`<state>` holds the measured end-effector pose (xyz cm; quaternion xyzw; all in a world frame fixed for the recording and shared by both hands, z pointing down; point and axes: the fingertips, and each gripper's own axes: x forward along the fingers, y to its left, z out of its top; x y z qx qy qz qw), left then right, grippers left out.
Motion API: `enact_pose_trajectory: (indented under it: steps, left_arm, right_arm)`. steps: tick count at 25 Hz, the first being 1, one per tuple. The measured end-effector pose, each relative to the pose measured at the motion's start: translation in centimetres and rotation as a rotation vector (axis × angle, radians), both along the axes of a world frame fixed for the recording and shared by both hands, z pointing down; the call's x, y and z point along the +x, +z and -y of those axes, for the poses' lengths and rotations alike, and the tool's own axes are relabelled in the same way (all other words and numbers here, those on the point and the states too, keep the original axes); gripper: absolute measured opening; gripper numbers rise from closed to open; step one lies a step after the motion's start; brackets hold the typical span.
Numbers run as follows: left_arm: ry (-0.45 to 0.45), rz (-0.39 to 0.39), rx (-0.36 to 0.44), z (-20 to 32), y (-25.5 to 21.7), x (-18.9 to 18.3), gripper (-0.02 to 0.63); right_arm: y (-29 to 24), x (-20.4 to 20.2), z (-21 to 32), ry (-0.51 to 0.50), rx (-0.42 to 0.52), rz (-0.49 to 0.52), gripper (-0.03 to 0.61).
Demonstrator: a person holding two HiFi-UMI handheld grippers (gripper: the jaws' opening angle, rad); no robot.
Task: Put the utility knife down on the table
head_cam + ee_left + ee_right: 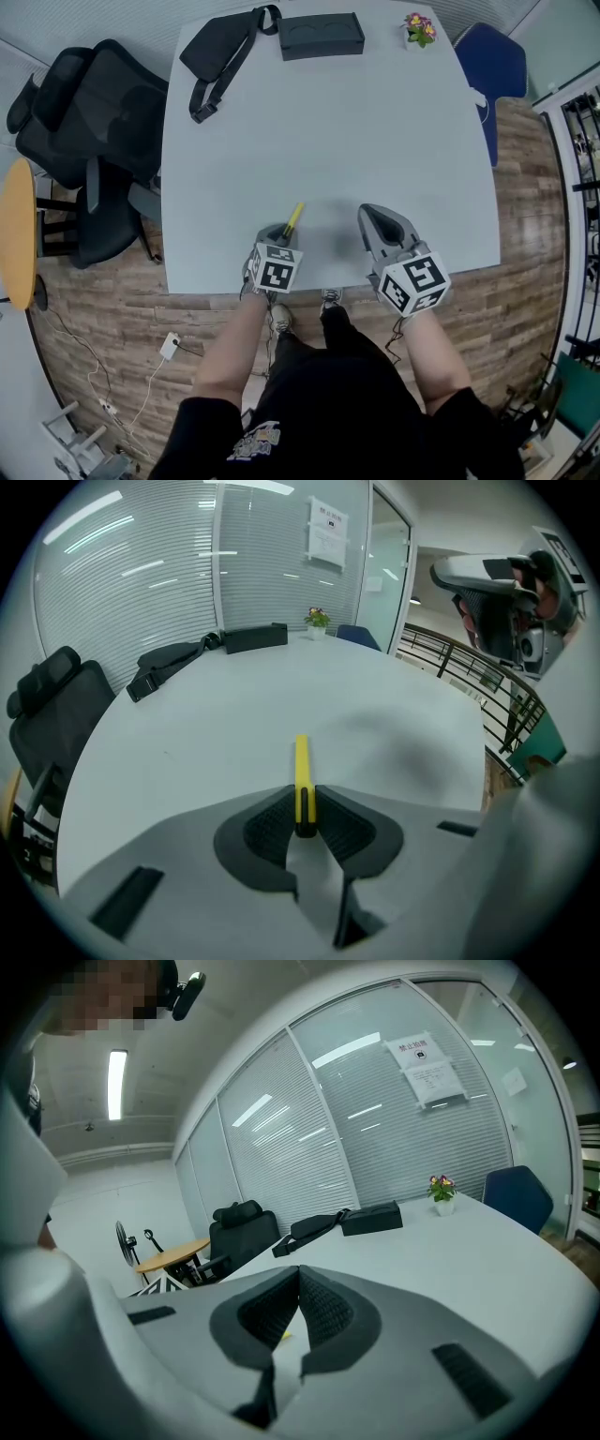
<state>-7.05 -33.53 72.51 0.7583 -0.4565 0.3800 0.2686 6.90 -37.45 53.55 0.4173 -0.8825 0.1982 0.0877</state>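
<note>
Head view: the smooth pale table [328, 131] has a black sling bag [217, 49], a boxy black case [321, 36] and a small flower pot [419, 29] along its far edge, well apart from both grippers. The left gripper [279, 232] pinches the slim yellow utility knife [294, 217] between ribbed black pads [267, 827], over the table's near edge. The right gripper [368, 214] beside it has its jaws pressed together, empty.

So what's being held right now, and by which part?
The left gripper pinches the yellow utility knife by its near end; the rest juts forward. The right gripper is shut and empty.
</note>
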Motion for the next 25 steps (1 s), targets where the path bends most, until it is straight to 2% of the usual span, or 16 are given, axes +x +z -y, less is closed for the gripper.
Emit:
enact_pose_trajectory:
  steps: [4, 12, 20, 25]
  left_arm:
    - [0.014, -0.011, -0.016, -0.2, 0.3, 0.2, 0.067]
    - [0.031, -0.032, -0.020, -0.5, 0.4, 0.3, 0.109]
    - [0.014, -0.058, 0.065, -0.1, -2.5, -0.7, 0.110]
    - [-0.001, -0.091, 0.178, 0.4, -6.6, -1.5, 0.109]
  right_arm:
    - [-0.1, -0.2, -0.2, 0.002, 0.000, 0.002, 0.003]
    - [-0.4, -0.3, -0.4, 0.013, 0.005, 0.002, 0.003]
    - [-1.4, -1.1, -1.2, 0.019, 0.021, 0.000, 0.003]
    - [-2.2, -2.2, -1.9, 0.025, 0.038, -0.003, 0.003]
